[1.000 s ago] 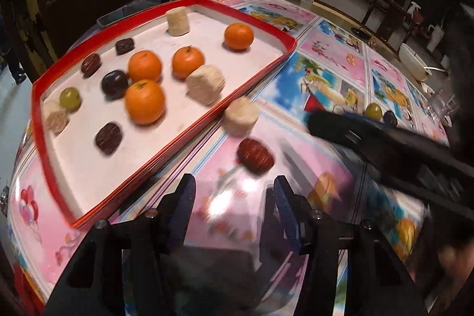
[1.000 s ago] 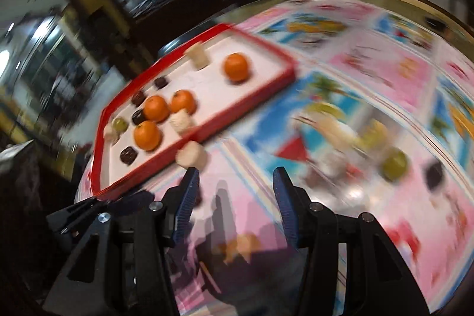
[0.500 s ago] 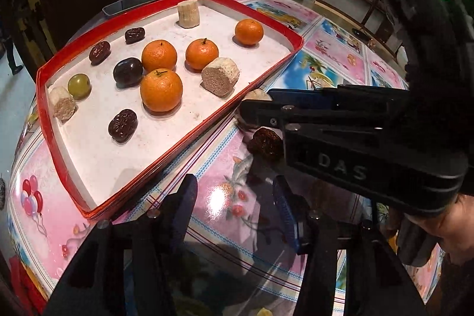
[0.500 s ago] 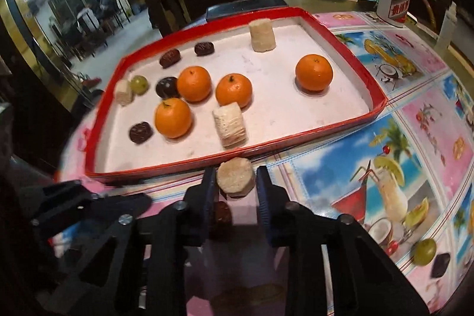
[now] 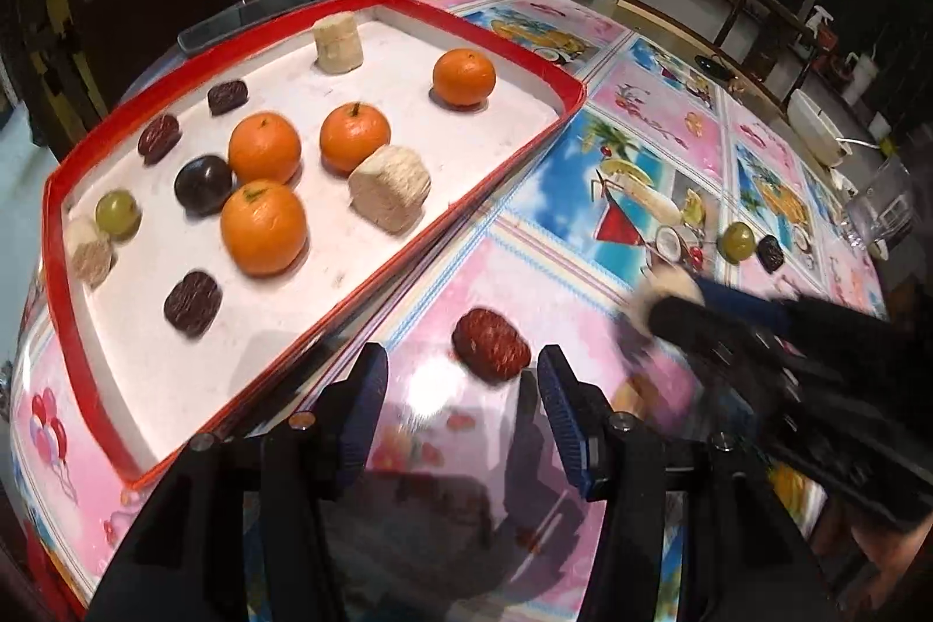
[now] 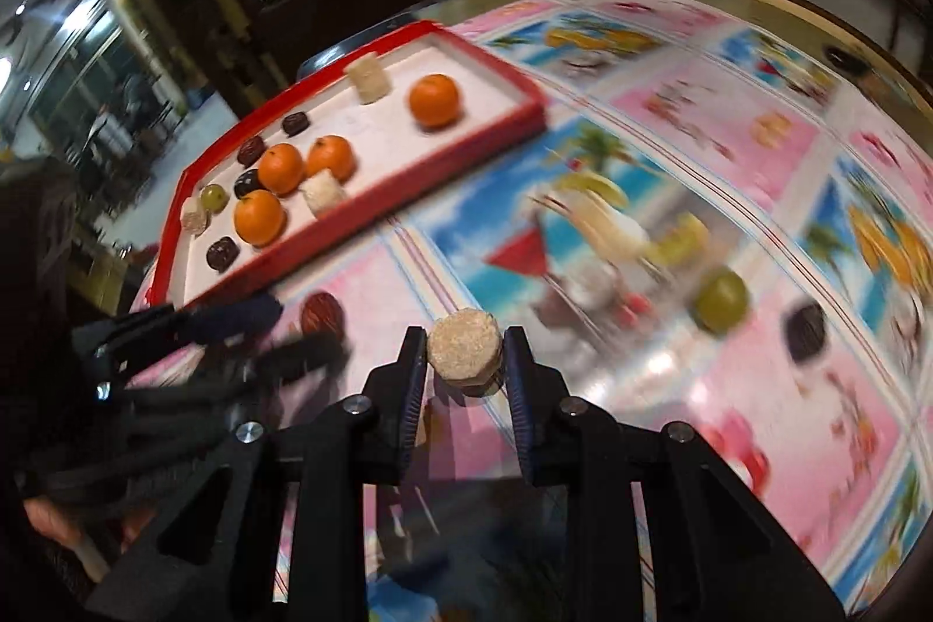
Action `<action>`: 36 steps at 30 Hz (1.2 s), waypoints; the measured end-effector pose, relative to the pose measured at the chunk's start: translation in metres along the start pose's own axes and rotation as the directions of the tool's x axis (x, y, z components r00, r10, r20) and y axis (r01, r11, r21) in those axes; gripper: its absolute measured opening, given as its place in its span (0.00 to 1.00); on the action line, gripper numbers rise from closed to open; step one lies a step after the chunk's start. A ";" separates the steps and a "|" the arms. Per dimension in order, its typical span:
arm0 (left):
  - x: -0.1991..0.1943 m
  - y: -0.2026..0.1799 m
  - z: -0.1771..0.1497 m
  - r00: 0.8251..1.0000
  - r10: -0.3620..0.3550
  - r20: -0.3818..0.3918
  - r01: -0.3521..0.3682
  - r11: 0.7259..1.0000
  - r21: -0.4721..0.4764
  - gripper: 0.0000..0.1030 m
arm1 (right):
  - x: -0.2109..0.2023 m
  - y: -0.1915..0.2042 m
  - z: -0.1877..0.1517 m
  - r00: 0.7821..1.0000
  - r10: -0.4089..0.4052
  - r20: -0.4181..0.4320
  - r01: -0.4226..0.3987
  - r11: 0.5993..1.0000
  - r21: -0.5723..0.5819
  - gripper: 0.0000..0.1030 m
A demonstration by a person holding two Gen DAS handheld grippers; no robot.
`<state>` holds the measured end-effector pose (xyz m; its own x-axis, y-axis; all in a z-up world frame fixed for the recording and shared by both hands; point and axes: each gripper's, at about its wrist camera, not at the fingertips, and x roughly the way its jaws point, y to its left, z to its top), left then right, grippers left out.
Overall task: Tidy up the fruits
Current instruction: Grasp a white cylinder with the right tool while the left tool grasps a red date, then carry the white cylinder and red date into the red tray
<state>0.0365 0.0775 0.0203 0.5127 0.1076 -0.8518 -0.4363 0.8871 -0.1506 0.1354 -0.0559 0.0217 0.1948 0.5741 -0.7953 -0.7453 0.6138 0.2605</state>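
the right claw (image 6: 465, 359) has lifted the pale chunk (image 6: 465, 349) away from the tray (image 6: 528, 116) — red date (image 5: 491, 346) now uncovered.

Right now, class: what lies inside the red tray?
Inside the red tray: four oranges, three pale cylinder pieces, three wrinkled dark dates, one dark round fruit and one green one. Nothing visibly covered; the tray floor under each piece is hidden.

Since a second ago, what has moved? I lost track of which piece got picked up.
The right tongs reached toward the tray, shut on the beige chunk that lay outside the red tray, and carried it back to the right. The left tongs stayed open just short of the red date, which did not move. Everything in the tray, plus the green grape and dark date, stayed put.
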 end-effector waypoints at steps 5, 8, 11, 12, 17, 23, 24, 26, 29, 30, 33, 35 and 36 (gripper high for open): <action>0.006 -0.005 0.006 1.000 0.017 0.014 -0.017 1.000 -0.015 0.51 | -0.007 -0.012 -0.014 1.000 -0.017 0.012 0.016 0.999 0.052 0.28; 0.006 -0.007 0.004 0.999 0.039 0.020 -0.040 0.999 0.005 0.45 | -0.010 -0.014 -0.020 0.999 -0.025 0.027 0.023 0.997 0.074 0.28; 0.004 0.000 0.004 0.999 0.033 0.027 -0.033 0.999 -0.006 0.36 | -0.014 -0.014 -0.025 0.999 -0.036 0.039 0.032 0.996 0.083 0.28; 0.003 0.002 0.004 0.999 0.030 0.030 -0.030 1.000 -0.008 0.31 | -0.015 -0.014 -0.027 0.998 -0.036 0.042 0.032 0.995 0.091 0.28; -0.001 0.011 -0.002 0.999 -0.017 0.033 0.016 0.999 0.038 0.18 | -0.021 -0.013 -0.038 0.998 -0.038 0.053 0.031 0.991 0.132 0.28; -0.011 0.010 -0.018 0.996 -0.085 0.023 0.082 0.991 0.108 0.18 | -0.030 0.000 -0.053 0.996 -0.068 0.065 0.059 0.989 0.133 0.28; -0.012 0.010 -0.020 0.995 -0.097 0.017 0.094 0.989 0.112 0.18 | -0.033 0.002 -0.056 0.995 -0.069 0.070 0.059 0.989 0.138 0.28; -0.017 0.007 -0.027 0.994 -0.112 0.009 0.110 0.983 0.145 0.18 | -0.038 0.007 -0.062 0.994 -0.079 0.080 0.067 0.988 0.142 0.28; -0.024 0.001 -0.040 0.995 -0.095 0.021 0.089 0.974 0.207 0.18 | -0.044 0.014 -0.073 0.992 -0.096 0.085 0.083 0.985 0.150 0.28; -0.026 -0.002 -0.044 0.996 -0.088 0.027 0.080 0.971 0.227 0.18 | -0.045 0.017 -0.076 0.991 -0.101 0.085 0.087 0.984 0.155 0.28; -0.032 -0.008 -0.055 0.995 -0.090 0.037 0.076 0.955 0.286 0.18 | -0.048 0.025 -0.086 0.988 -0.133 0.077 0.120 0.980 0.157 0.28; -0.037 -0.010 -0.058 0.993 -0.107 0.044 0.088 0.945 0.315 0.18 | -0.048 0.029 -0.092 0.986 -0.150 0.068 0.136 0.975 0.174 0.28; -0.038 -0.010 -0.058 0.992 -0.117 0.047 0.096 0.942 0.323 0.18 | -0.048 0.030 -0.094 0.985 -0.160 0.066 0.146 0.973 0.179 0.28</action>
<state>-0.0214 0.0384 0.0253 0.5946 0.0239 -0.8036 -0.1231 0.9905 -0.0616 0.0436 -0.1157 0.0166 0.3529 0.5028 -0.7891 -0.5827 0.7779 0.2352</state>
